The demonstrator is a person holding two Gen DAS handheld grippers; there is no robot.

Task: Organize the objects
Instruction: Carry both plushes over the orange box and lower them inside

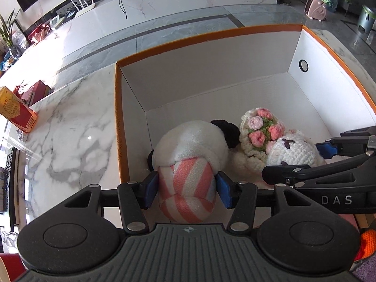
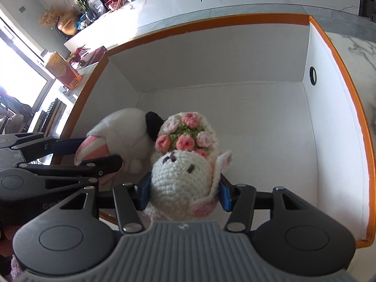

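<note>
My left gripper (image 1: 186, 188) is shut on a white plush toy (image 1: 192, 148) with black ears and a pink-and-white striped part, held inside the orange-rimmed white box (image 1: 206, 40). My right gripper (image 2: 184, 191) is shut on a white crocheted doll (image 2: 181, 176) with a pink flower crown, held in the same box (image 2: 211, 23) just right of the plush (image 2: 122, 129). The doll (image 1: 289, 150) and right gripper also show at the right of the left wrist view, the left gripper (image 2: 77, 152) at the left of the right wrist view. The two toys touch.
The box stands on a white marble table (image 1: 70, 127). An orange-and-red carton (image 1: 16, 110) lies at the table's left edge. A round black-ringed hole (image 1: 303, 65) is in the box's right wall. A pink heater (image 1: 316, 8) and a bin stand on the floor beyond.
</note>
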